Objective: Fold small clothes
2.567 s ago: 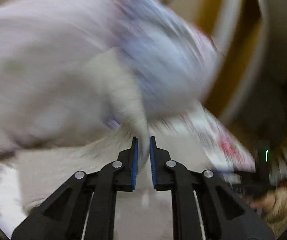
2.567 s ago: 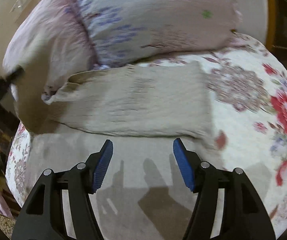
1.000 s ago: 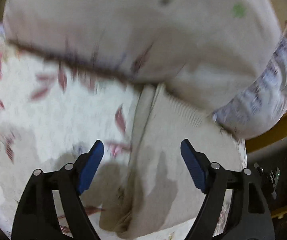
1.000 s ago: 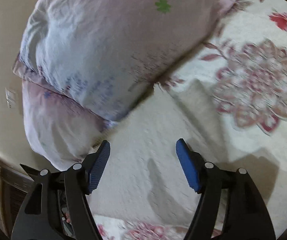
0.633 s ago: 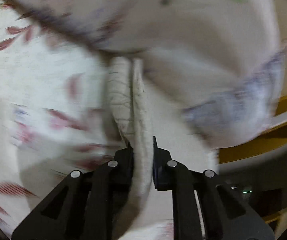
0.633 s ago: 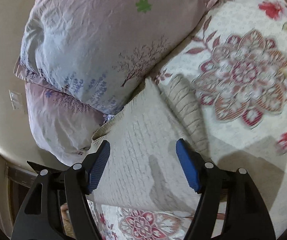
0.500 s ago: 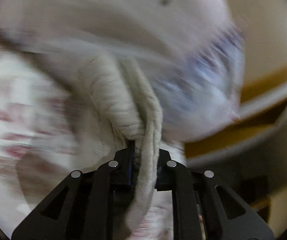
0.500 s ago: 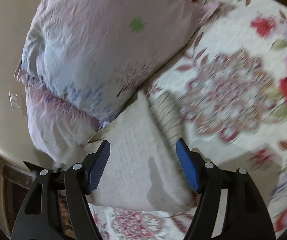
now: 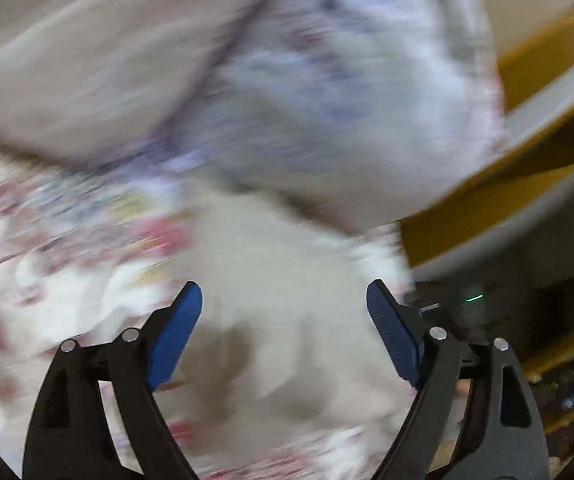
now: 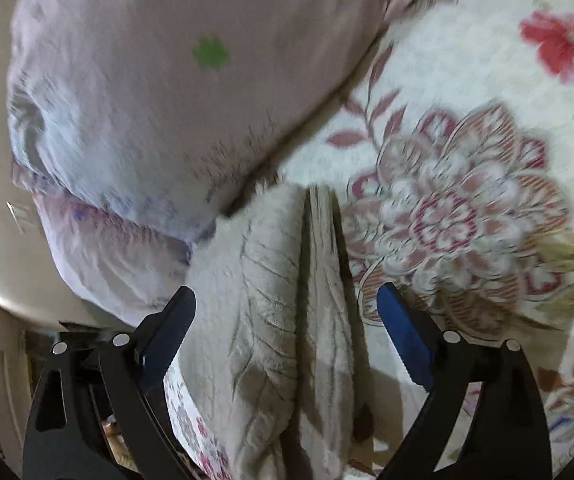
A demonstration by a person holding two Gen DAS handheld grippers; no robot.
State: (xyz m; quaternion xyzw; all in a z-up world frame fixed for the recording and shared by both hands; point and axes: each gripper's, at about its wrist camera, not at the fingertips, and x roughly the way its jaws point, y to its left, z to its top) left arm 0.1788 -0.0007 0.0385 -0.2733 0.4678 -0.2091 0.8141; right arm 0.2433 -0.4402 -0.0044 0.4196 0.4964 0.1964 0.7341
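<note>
folded beige garment is seen lying on the floral bedspread between the wide-spread jaws of the right gripper, pillow ahead, while the left gripper is held wide over blurred cloth.

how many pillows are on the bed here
2. The upper pillow, with a green clover mark, lies on top of the lower pillow, which peeks out beneath it, next to the beige garment. Others may lie outside the view.

Two pillows, one folded garment, one floral bedspread
</note>
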